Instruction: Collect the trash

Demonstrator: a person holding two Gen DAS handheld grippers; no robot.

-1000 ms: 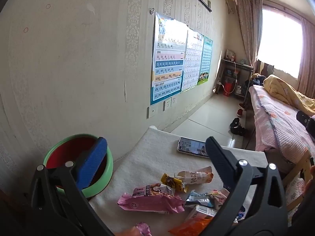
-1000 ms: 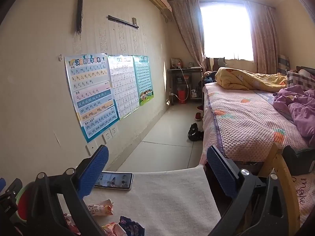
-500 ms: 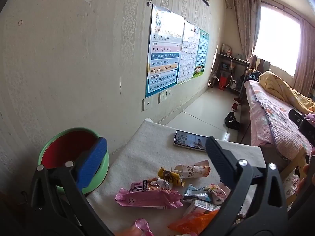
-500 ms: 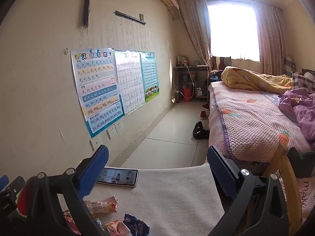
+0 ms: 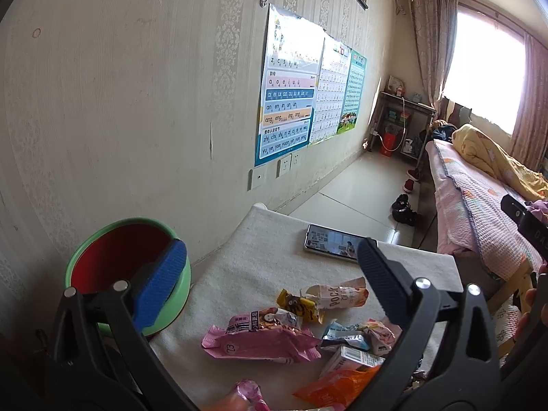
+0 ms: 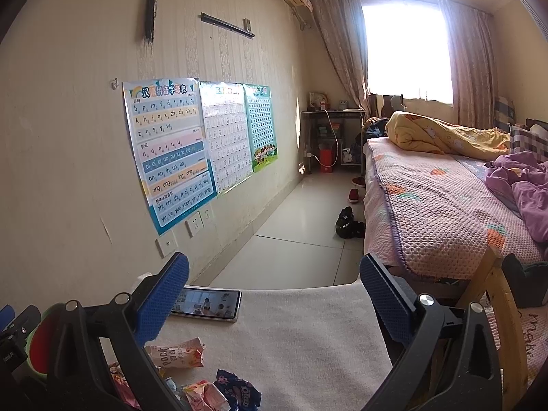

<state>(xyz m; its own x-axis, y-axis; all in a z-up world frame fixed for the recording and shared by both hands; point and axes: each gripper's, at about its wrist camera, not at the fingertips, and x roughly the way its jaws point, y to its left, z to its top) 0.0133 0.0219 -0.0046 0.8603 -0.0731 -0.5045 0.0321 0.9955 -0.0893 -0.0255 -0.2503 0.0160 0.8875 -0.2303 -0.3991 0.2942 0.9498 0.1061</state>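
My left tool hangs above the counter, its jaws wide apart and holding nothing. The blue left pad sits in front of the bin, a green tub with a red inside that stands at the counter's left edge against the wall. Between the jaws lies the trash: a pink wrapper nearest me, a yellow wrapper just behind it touching a Pocky pack, a small carton and an orange packet at the lower edge, the carton resting partly on the packet. A phone lies flat at the far side of the counter, screen lit, well apart from the pile.

My right tool is also spread open and empty, held over the bare right half of the counter. From here the Pocky pack lies below the left pad, and an Oreo wrapper lies at the bottom edge beside other crumpled wrappers. The phone lies just behind the left pad. Beyond the counter are the tiled floor and a bed along the right.
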